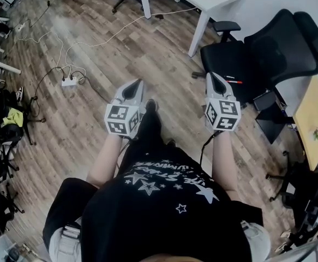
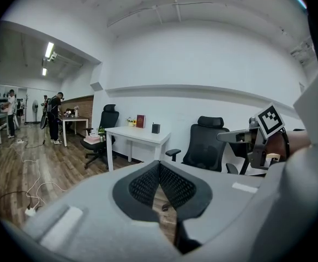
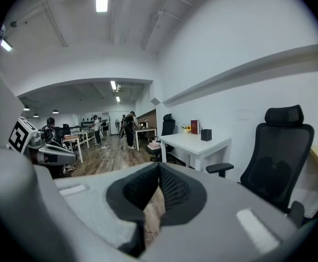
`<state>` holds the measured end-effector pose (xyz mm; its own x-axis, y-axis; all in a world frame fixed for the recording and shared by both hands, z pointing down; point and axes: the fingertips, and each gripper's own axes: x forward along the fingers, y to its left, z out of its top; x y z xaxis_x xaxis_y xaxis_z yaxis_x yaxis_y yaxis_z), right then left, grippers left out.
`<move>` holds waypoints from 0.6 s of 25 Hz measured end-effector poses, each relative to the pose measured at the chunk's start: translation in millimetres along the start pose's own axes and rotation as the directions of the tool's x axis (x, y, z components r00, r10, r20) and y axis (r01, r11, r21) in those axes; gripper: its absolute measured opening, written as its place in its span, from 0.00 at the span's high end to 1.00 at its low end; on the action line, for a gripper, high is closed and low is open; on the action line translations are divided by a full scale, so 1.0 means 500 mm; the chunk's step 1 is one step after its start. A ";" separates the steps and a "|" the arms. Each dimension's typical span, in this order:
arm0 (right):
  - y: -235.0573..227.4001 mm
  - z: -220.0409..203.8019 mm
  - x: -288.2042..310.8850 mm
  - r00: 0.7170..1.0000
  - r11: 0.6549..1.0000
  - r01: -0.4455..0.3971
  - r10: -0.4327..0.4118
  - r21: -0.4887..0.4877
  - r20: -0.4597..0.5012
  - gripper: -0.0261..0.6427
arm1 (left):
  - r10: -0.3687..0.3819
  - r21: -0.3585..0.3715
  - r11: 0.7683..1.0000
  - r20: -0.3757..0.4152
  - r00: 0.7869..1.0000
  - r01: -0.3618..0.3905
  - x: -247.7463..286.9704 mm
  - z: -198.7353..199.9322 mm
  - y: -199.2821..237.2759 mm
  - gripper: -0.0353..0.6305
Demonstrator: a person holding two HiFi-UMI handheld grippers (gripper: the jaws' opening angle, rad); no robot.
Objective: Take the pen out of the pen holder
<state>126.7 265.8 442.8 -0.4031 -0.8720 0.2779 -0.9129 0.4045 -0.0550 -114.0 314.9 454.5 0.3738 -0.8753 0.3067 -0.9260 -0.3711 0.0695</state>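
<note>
I see no pen holder for certain; a small dark box [image 2: 155, 128] [image 3: 205, 135] stands on a white desk [image 2: 139, 136] against the wall. A thin red pen-like thing [image 1: 234, 82] lies on the seat of a black office chair [image 1: 259, 56]. Both grippers are held level at waist height over the wooden floor. The left gripper [image 1: 138, 83] [image 2: 159, 164] has its tips together with nothing between them. The right gripper [image 1: 210, 76] [image 3: 160, 165] is likewise shut and empty, its tip close to the chair seat. Each gripper shows in the other's view.
A white power strip [image 1: 69, 82] with trailing cables lies on the floor at the left. A yellow-topped table [image 1: 316, 113] stands at the right edge. Bags and clutter [image 1: 0, 130] line the left side. People [image 2: 54, 118] stand far down the room.
</note>
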 end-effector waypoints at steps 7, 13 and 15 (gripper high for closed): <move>-0.030 0.047 0.147 1.000 1.000 -0.014 0.014 0.024 0.022 0.69 | -0.007 -0.014 1.000 0.002 1.000 0.007 0.115 0.038 0.083 0.93; -0.069 0.088 0.331 1.000 0.999 0.019 -0.018 0.051 -0.016 0.55 | -0.040 -0.017 0.999 0.003 0.999 0.041 0.270 0.096 0.203 0.93; -0.088 0.104 0.385 0.998 0.996 0.052 -0.050 0.067 -0.031 0.54 | -0.073 -0.015 0.997 -0.005 0.997 0.073 0.322 0.114 0.237 0.93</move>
<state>86.0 65.5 448.9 -0.3544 -0.8824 0.3096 -0.9350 0.3389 -0.1045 -160.4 112.4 457.8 0.4402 -0.8443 0.3056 -0.8969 -0.4292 0.1063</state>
